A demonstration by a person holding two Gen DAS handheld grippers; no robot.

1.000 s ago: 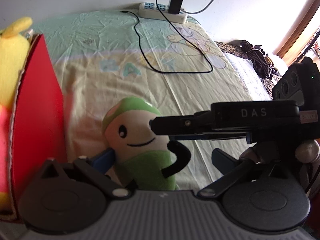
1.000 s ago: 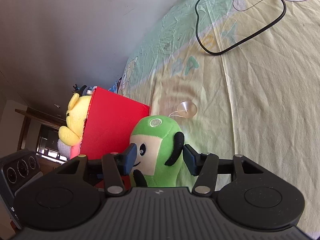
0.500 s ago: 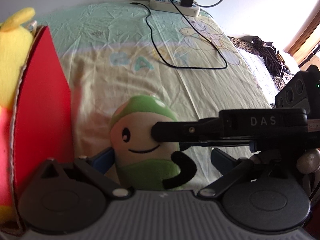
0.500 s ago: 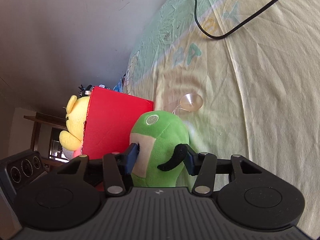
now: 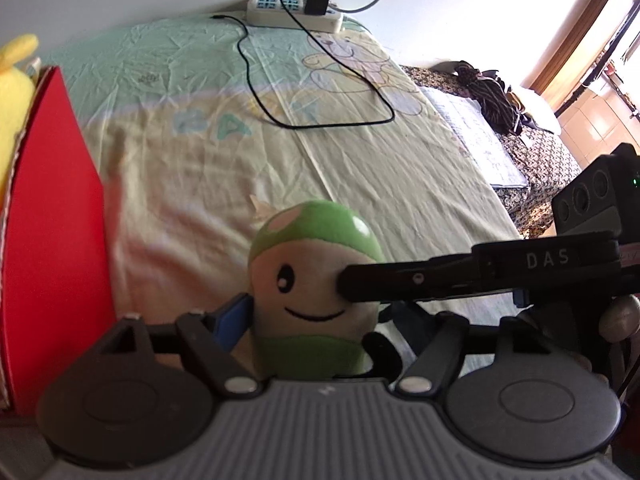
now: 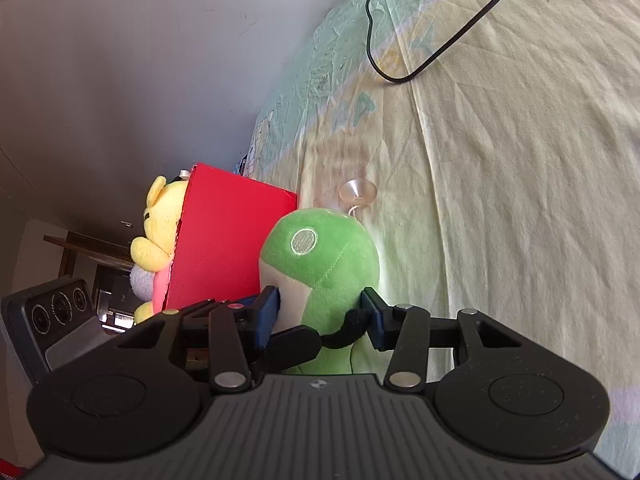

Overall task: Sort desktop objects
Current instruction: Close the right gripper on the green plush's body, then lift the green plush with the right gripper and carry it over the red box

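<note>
A green plush doll with a cream face stands upright on the bed sheet. It also shows in the right wrist view. My right gripper is shut on the doll's sides. Its finger crosses the doll's face in the left wrist view. My left gripper is around the doll's lower body, with the left blue pad against its side; the right pad is hidden. A red box stands at the left with a yellow plush in it.
A black cable loops across the sheet from a white power strip at the wall. A clear suction cup lies just beyond the doll. Dark clothing lies past the bed's right edge.
The doll has turned between the right gripper's pads, so its face points away from the right camera. In the left wrist view it has shifted right and stands more upright, further from the red box.
</note>
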